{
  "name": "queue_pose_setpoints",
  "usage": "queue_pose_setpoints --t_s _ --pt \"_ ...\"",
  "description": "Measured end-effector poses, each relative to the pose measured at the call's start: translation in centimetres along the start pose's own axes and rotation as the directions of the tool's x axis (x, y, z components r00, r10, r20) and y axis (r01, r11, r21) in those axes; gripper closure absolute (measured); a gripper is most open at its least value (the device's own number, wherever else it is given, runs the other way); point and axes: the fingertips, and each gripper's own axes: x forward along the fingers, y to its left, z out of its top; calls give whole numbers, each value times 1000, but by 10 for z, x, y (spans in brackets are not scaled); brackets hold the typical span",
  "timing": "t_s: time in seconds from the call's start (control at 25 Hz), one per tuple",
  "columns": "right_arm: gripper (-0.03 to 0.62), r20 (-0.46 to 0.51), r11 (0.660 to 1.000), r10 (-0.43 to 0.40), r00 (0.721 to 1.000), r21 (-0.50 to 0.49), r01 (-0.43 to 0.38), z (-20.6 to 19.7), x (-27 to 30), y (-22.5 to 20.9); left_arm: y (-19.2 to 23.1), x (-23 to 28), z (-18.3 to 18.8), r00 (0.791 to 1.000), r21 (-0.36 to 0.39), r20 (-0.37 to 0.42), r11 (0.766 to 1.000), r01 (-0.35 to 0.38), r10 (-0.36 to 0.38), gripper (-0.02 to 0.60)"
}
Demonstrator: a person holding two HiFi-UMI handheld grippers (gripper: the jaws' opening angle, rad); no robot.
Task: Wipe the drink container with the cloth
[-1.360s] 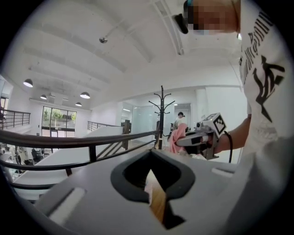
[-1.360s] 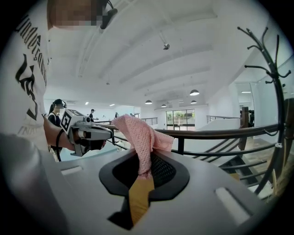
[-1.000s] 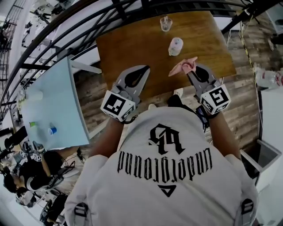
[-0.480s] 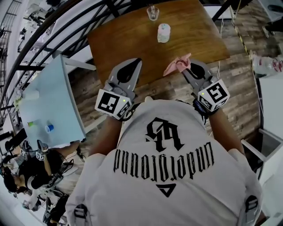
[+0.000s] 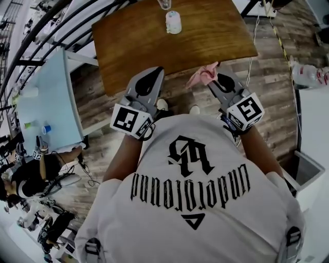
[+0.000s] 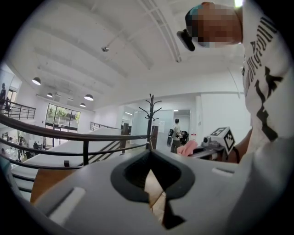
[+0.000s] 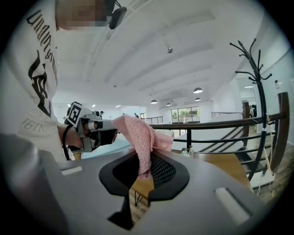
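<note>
The white drink container (image 5: 173, 22) stands on the wooden table (image 5: 205, 36) near its far edge, well ahead of both grippers. My right gripper (image 5: 216, 77) is shut on the pink cloth (image 5: 203, 76), which sticks up from between its jaws (image 7: 139, 134). It hovers just off the table's near edge, over the floor. My left gripper (image 5: 156, 70) is shut with nothing in it, at the near edge of the table. The left gripper view shows its jaws closed together (image 6: 149, 158), with the right gripper and the cloth (image 6: 187, 148) beyond.
A clear glass (image 5: 165, 4) stands just behind the container. A light blue table (image 5: 46, 97) is at the left, with a black railing (image 5: 61, 31) behind it. A white bin (image 5: 307, 174) is at the right. A coat rack (image 7: 257, 78) stands near the railing.
The table, container and glass have slid toward the top of the head view. Both grippers have come back from over the table to its near edge. The cloth stays in the right gripper.
</note>
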Motion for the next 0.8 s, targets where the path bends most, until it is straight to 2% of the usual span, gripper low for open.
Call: queue_pose_setpoints --t_s 0.36,0.8 --pt "551 6 999 47 999 -3 -47 -4 -40 13 -47 -11 -6 998 -22 5 998 -57 57 532" --pt "551 28 998 66 997 10 -66 -6 -52 21 -67 -20 -14 998 -36 -17 997 -65 65 532"
